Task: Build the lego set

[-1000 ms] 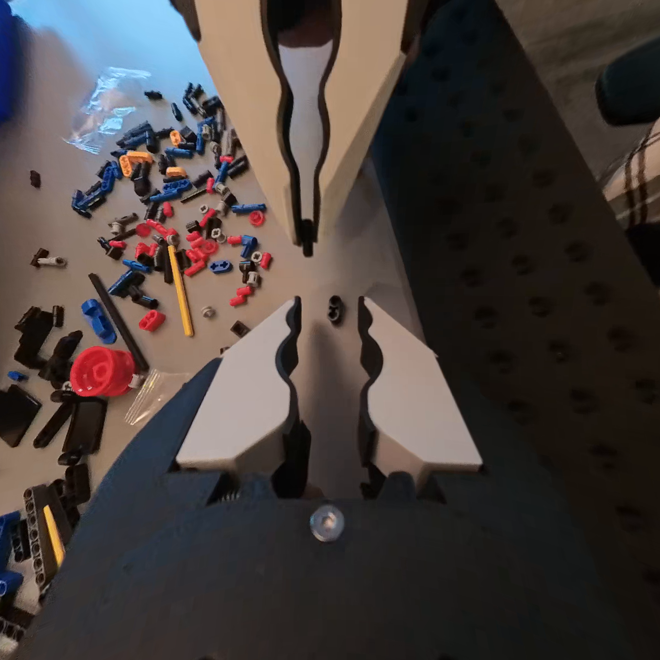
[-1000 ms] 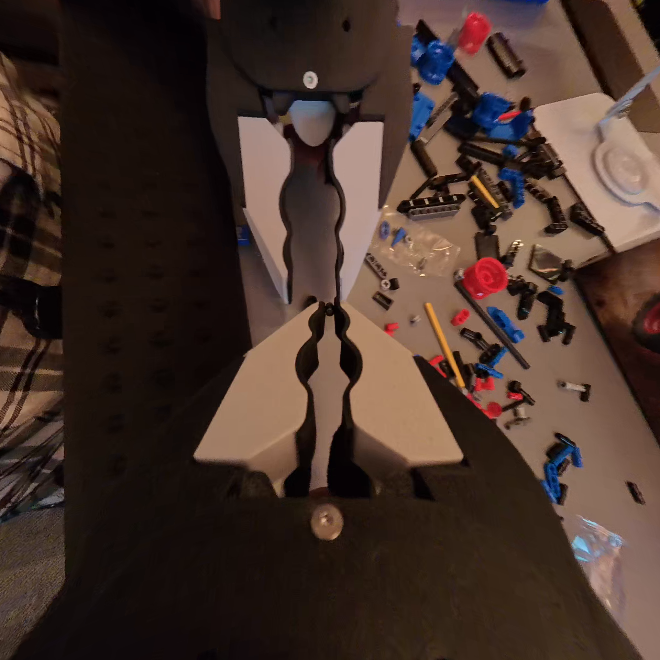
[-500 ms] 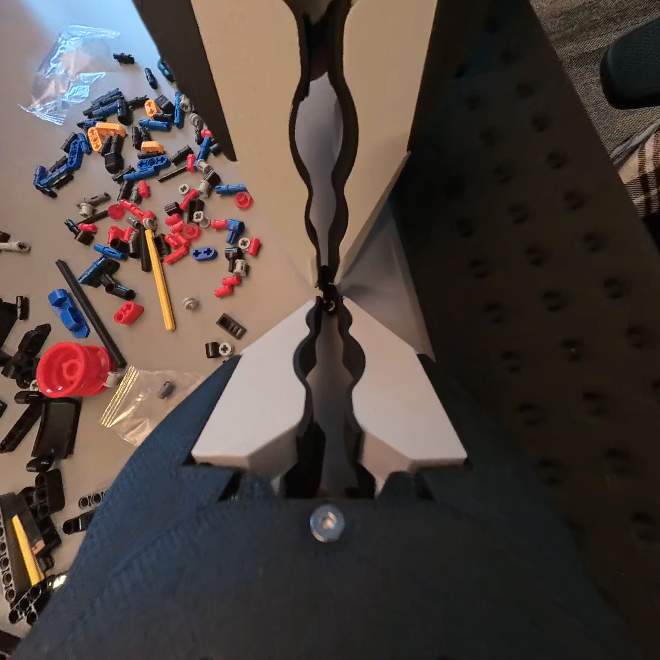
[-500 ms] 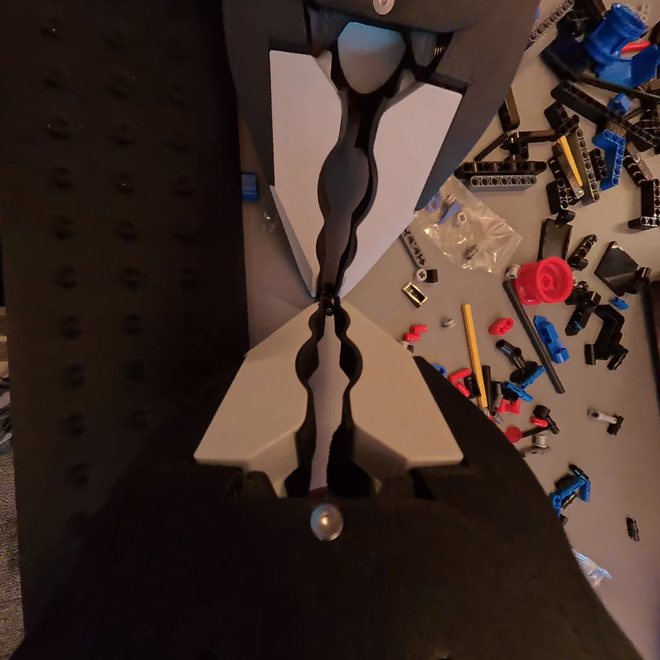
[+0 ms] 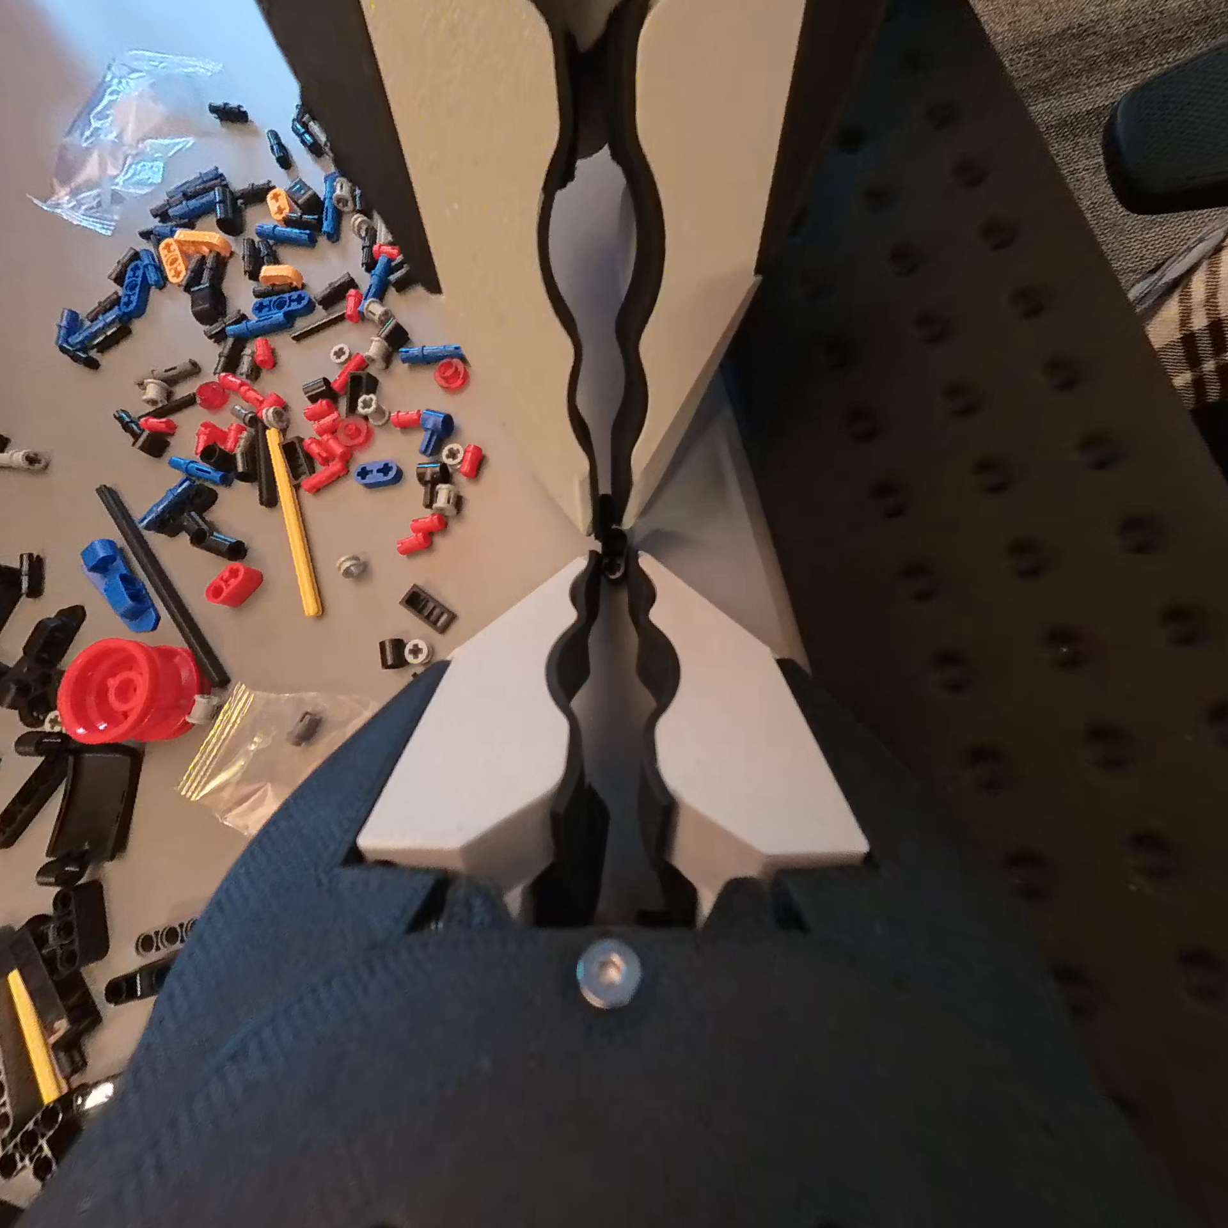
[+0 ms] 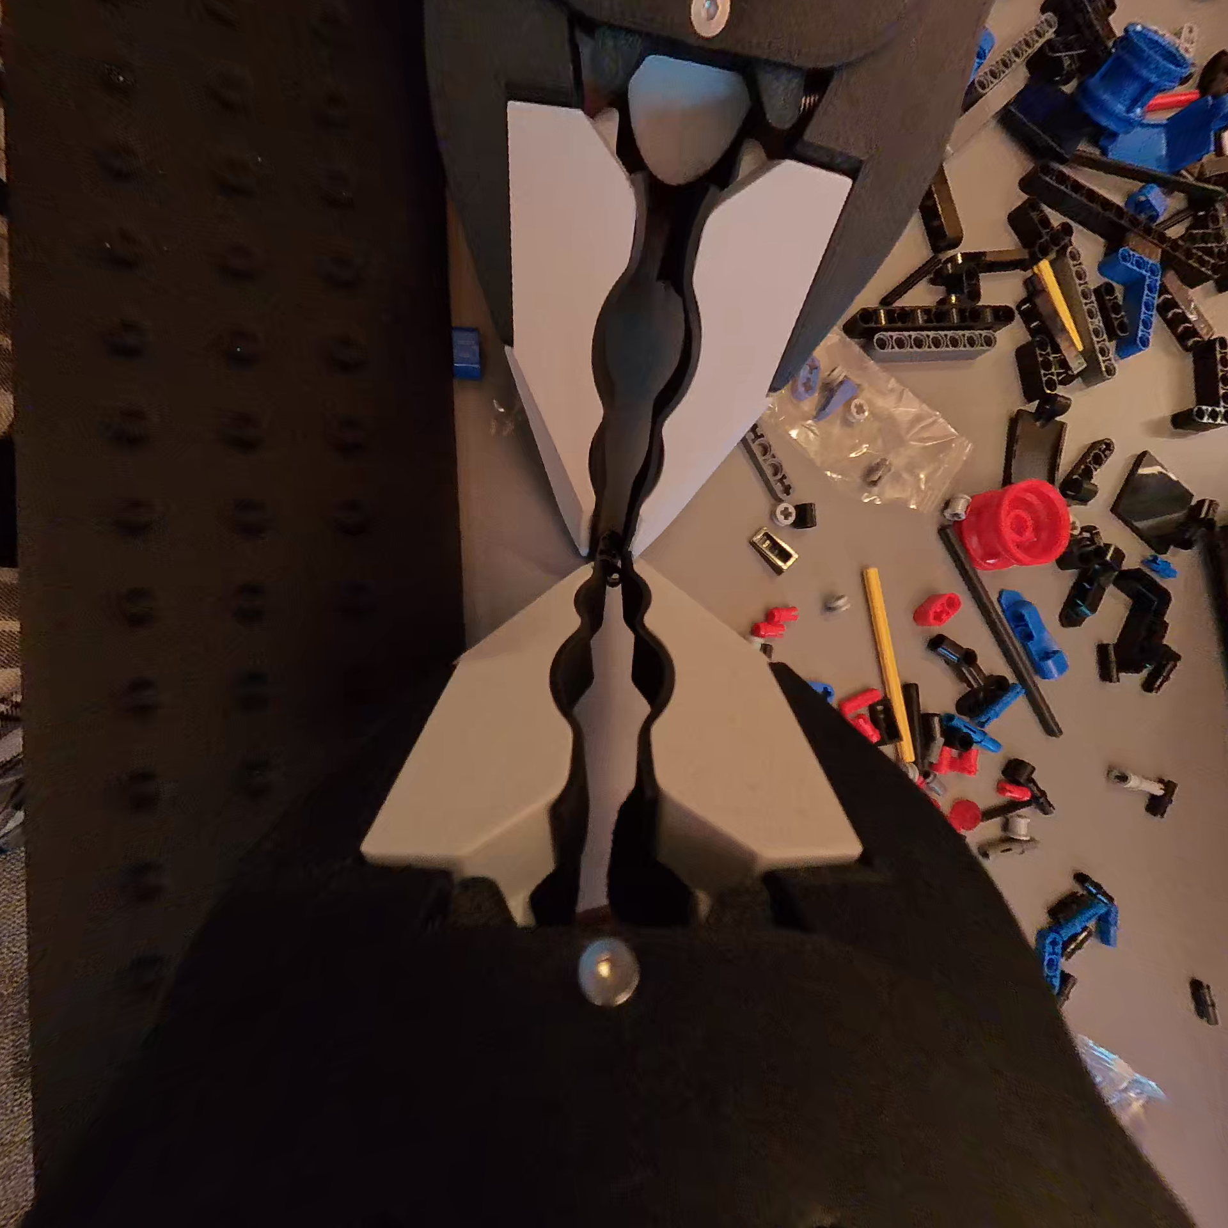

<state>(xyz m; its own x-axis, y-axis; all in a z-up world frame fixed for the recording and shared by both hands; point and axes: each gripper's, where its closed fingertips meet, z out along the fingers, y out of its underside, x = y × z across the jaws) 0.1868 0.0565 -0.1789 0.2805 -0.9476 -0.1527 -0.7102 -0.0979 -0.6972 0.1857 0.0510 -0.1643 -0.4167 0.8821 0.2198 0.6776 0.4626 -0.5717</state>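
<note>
While both are clenching tip to tip, left gripper (image 5: 613, 573) on the black connector (image 5: 614, 565) and right gripper (image 6: 613, 577) on the black pin (image 6: 608, 546) (tiny parts), misalignment is risking a dropped piece.

no legible text, label, number or sign anywhere

Red wheel (image 5: 126, 698), yellow axle (image 5: 292, 525), grey table (image 5: 505, 531), seemingly black pin (image 5: 614, 565), plaid cloth (image 5: 1189, 332)

Left tongs (image 5: 614, 568) and right tongs (image 6: 610, 577) meet tip to tip, both clamped.
</note>
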